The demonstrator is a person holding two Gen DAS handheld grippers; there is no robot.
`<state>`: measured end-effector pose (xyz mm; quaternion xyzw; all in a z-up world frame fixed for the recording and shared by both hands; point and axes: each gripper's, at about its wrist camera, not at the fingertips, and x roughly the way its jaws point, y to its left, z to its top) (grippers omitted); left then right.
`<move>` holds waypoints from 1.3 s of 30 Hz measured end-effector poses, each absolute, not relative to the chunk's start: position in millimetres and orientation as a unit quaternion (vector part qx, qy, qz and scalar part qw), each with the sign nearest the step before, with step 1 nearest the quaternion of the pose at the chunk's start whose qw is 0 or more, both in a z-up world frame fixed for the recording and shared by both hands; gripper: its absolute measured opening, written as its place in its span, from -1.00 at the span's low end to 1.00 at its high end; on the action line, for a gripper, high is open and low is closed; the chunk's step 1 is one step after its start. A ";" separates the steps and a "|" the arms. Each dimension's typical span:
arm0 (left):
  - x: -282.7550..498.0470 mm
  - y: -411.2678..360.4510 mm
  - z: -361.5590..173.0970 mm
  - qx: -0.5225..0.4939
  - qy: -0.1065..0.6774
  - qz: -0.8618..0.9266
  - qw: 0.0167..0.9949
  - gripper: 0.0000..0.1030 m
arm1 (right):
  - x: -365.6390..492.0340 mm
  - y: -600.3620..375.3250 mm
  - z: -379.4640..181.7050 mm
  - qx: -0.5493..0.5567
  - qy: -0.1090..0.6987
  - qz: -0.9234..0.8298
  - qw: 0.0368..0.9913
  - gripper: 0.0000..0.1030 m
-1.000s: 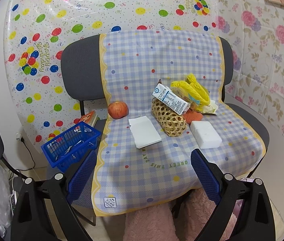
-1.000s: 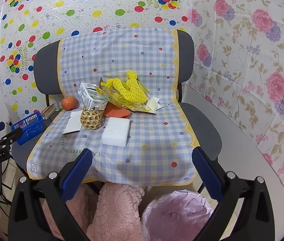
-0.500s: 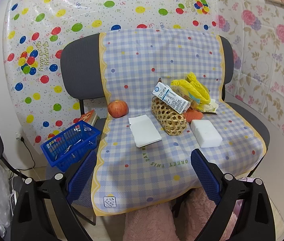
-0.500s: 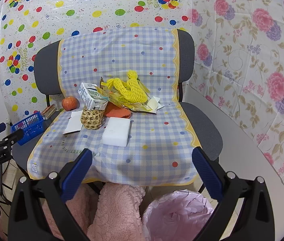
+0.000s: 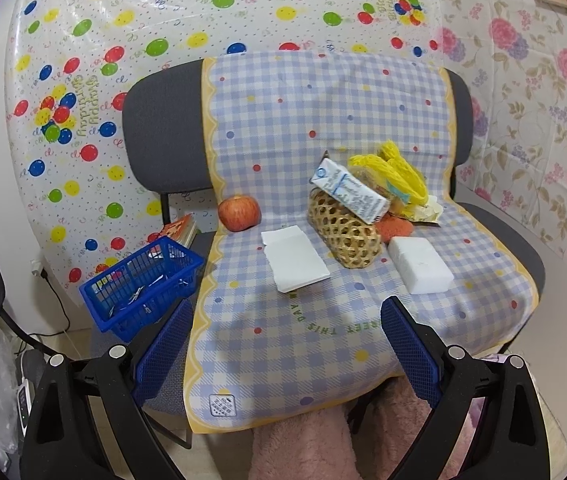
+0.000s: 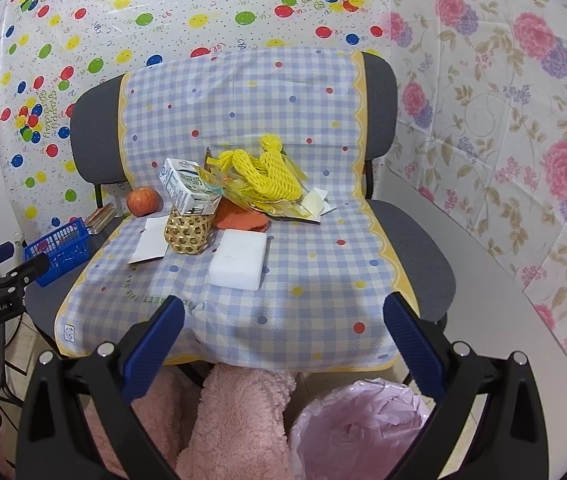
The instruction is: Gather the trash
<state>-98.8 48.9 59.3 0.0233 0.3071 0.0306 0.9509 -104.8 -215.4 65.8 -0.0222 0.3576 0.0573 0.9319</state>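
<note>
Both grippers, left (image 5: 285, 334) and right (image 6: 283, 322), are held open and empty, the foam block (image 6: 238, 259) lying just beyond the right one.

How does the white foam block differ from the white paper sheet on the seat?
The white foam block is thick and box-like; the white paper sheet lies thin and flat. The block sits right of the wicker basket, the sheet left of it, nearer the apple. Both are white, rectangular and untouched on the checked cloth.
</note>
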 end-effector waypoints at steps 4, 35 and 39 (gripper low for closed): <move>-86.2 57.6 49.9 0.011 0.321 0.025 0.947 0.82 | -95.0 -211.8 56.4 -0.032 0.353 0.060 0.933 0.89; 51.6 56.9 -51.8 0.094 0.388 -0.046 0.916 0.38 | 27.9 -179.0 -27.4 -0.032 0.385 0.118 0.915 0.38; 64.9 52.6 -60.4 0.112 0.388 -0.073 0.912 0.38 | 38.7 -172.7 -35.9 -0.036 0.397 0.123 0.909 0.28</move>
